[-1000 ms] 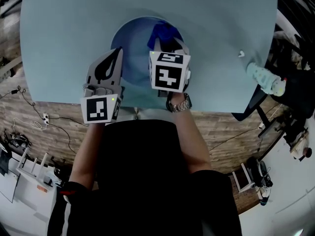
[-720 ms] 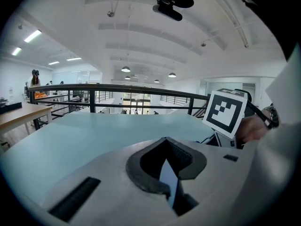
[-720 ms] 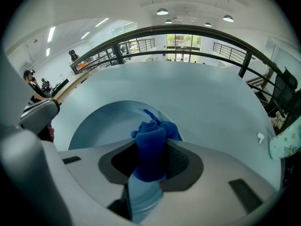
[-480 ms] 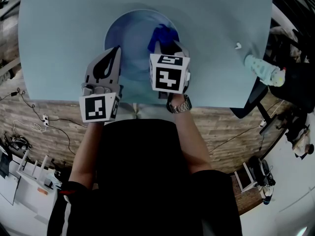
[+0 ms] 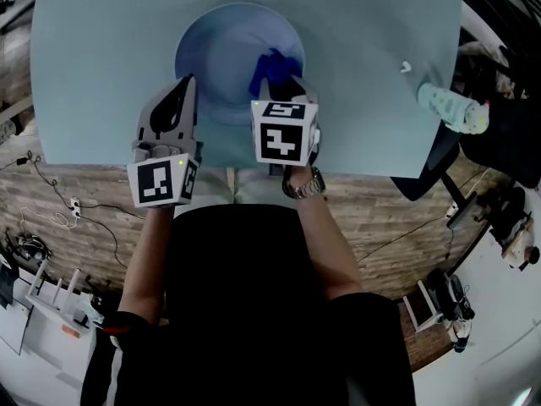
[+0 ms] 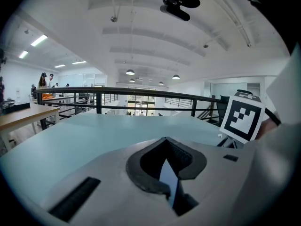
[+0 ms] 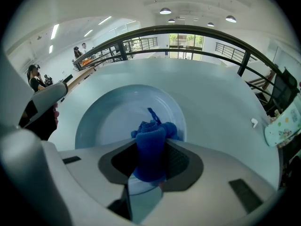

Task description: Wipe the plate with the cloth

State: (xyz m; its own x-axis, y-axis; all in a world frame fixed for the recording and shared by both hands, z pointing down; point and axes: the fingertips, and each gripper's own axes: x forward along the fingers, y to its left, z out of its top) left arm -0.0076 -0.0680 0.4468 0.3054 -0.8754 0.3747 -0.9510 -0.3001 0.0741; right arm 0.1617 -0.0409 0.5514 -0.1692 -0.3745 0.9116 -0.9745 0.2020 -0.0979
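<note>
Grips one blue cloth (image 7: 150, 142) tight between the fingers of the right gripper (image 7: 151, 166), bunched over the right part of the single round pale-blue plate (image 5: 215, 49) lying on the tabletop (image 5: 101, 49). Holds the left gripper (image 6: 165, 171) by the plate's left rim, fingers closed together with nothing between them. Makes two grippers, one plate, one cloth, and one small white bit (image 5: 406, 67) well apart from the plate to the right.

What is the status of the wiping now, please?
Right gripper jaws shut on blue cloth, over the plate. Left gripper jaws shut, empty, at plate's left rim. Nothing in the way.
</note>
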